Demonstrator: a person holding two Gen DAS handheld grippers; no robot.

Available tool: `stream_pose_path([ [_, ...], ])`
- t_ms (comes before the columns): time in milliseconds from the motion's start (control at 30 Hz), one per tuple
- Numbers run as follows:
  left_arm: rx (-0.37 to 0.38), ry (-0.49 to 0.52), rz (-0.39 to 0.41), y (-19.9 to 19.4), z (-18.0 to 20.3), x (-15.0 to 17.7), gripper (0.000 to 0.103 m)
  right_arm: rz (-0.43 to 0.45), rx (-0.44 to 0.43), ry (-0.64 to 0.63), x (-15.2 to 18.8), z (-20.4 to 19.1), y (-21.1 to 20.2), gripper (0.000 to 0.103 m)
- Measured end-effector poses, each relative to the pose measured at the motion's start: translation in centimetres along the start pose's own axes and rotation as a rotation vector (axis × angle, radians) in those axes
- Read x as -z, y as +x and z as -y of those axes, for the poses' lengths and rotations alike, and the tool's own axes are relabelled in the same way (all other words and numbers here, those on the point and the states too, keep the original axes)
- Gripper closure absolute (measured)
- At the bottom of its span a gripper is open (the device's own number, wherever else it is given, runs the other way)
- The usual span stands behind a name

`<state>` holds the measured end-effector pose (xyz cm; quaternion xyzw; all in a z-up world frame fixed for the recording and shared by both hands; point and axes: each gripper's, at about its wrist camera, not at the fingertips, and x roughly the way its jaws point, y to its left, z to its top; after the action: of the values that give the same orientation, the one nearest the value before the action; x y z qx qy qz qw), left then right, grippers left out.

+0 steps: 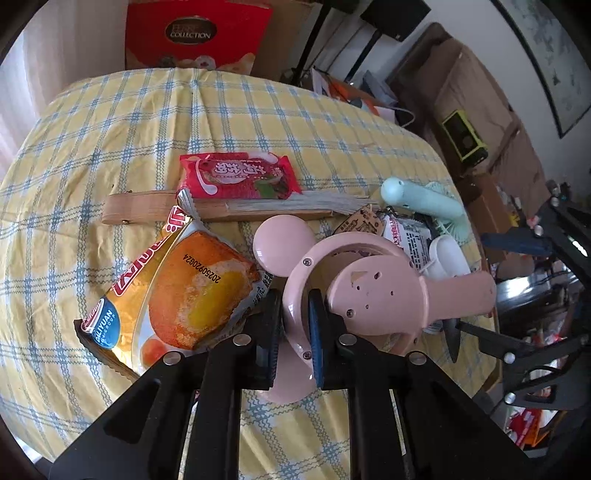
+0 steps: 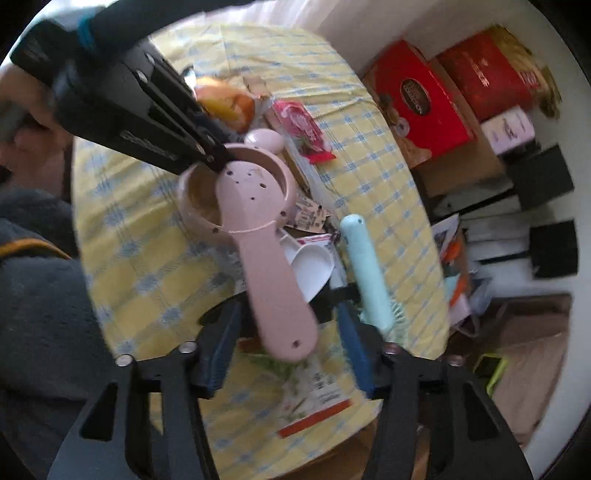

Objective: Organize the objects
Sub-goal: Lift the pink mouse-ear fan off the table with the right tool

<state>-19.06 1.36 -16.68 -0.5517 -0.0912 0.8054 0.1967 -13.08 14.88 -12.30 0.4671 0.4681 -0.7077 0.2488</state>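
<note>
Desk (image 1: 110,122), under a yellow-and-blue check cloth, carries everything.

Red box (image 1: 197,35) stands upright past the far edge of the desk. In the right view more red boxes (image 2: 424,107) are stacked beside the desk.

Pink fan (image 1: 369,291): a handheld one with round ears. My left gripper (image 1: 293,328) pinches its ring, one pad outside the rim and one inside, jaws pressed nearly together. The handle points away to the right, over the other items. In the right view the same handle (image 2: 280,295) lies between the jaws of my right gripper (image 2: 288,350). Those jaws are spread and no pad touches the handle. That view is blurred.

Bread packet (image 1: 177,291), orange, lies flat on the cloth just left of my left jaws.

Wooden folding fan (image 1: 221,208), closed, lies across the desk beyond the bread packet. A red snack packet (image 1: 240,177) rests on it.

Mint fan (image 1: 421,201) lies to the right, past the pink fan's head; in the right view its handle (image 2: 365,266) is just beside my right-hand pad.

White spoon-shaped piece (image 2: 314,264) lies between the two fan handles.
</note>
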Motion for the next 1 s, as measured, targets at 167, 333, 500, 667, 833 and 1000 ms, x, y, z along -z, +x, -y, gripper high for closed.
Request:
stream_pose_path([
  [167,-0.01,-0.009,0.015,0.0,0.0,0.2,0.091,-0.045,-0.101,0.029,-0.8,1.1,1.3,0.056],
  [333,-0.037,-0.012,0.038,-0.1,0.4,0.3,0.091,-0.087,-0.05,-0.054,-1.3,0.1,1.7,0.06],
  [500,-0.059,-0.031,0.081,-1.1,0.4,0.3,0.093,-0.108,0.05,-0.155,-0.5,-2.4,1.5,0.067],
  [667,-0.08,-0.008,0.095,-1.8,1.6,0.8,0.093,-0.152,0.141,-0.219,-0.3,-4.2,1.8,0.069],
  [833,-0.106,0.012,0.135,-3.9,2.6,1.4,0.093,-0.135,0.187,-0.218,0.1,-4.1,0.5,0.069],
  [1000,-0.091,0.028,0.165,-6.0,3.6,1.7,0.093,-0.122,0.197,-0.191,0.6,-3.8,-0.7,0.069],
])
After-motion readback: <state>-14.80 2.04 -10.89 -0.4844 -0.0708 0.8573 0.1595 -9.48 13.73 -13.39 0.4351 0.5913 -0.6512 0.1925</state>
